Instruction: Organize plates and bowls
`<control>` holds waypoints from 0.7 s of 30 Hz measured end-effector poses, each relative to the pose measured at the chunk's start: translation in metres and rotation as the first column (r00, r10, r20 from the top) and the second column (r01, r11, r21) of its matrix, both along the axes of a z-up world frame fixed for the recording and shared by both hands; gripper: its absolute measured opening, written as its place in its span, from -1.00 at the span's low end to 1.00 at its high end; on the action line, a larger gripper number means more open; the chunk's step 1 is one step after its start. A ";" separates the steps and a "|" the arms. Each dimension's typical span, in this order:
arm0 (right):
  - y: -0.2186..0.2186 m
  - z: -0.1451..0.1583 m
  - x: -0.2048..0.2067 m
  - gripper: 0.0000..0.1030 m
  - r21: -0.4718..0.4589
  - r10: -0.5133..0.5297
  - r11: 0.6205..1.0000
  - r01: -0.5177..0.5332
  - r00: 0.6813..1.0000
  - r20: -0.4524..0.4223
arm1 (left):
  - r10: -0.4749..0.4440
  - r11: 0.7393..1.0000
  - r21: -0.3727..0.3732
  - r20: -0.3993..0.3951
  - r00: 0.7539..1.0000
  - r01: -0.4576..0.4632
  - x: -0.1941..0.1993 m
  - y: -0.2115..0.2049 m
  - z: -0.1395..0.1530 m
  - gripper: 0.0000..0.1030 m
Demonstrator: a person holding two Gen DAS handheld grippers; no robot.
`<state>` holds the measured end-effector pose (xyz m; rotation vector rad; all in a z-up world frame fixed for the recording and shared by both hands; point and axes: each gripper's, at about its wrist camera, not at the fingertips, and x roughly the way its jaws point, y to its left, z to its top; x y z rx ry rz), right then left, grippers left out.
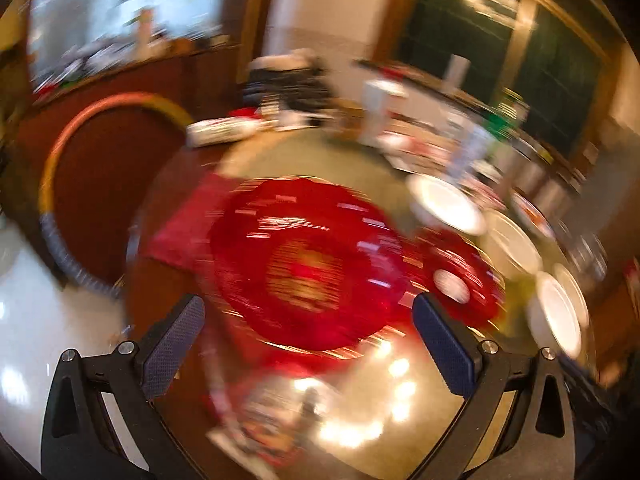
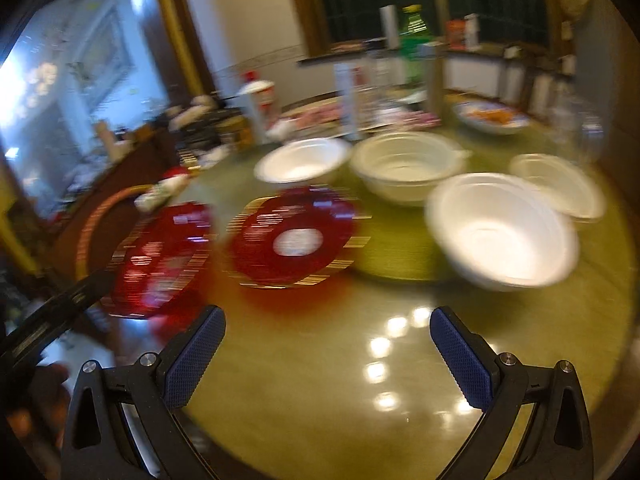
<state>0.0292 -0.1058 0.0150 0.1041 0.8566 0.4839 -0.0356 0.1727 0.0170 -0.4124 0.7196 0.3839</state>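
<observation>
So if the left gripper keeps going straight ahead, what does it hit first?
Most likely the large red plate, centred just beyond the open left gripper. Motion blur hides how far off it is.

Bare glossy desk [image 2: 320, 380] is left open near the viewer; farther in, passage is blocked by two red plates [image 2: 294, 236] and four white bowls [image 2: 502, 232]; bottles and boxes [image 2: 352, 96] are crowded behind.

Glossy round table [image 2: 320, 380], dark window [image 2: 376, 4], white wall [image 2: 248, 12], lamp glare
</observation>
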 end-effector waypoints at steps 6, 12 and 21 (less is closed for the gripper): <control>0.076 -0.027 0.029 0.96 0.151 0.180 0.977 -0.153 0.966 -0.186 | 0.092 0.996 0.000 -0.100 0.991 -0.092 0.018 0.050 -0.024 1.00; 0.102 -0.054 0.045 0.96 0.170 0.178 0.977 -0.131 0.937 -0.302 | 0.018 1.000 0.020 -0.177 0.984 -0.014 0.045 0.055 -0.037 1.00; 0.101 -0.074 0.068 0.91 0.213 0.122 0.976 -0.036 0.904 -0.409 | -0.061 0.998 -0.034 -0.229 0.971 0.055 0.059 0.057 -0.054 1.00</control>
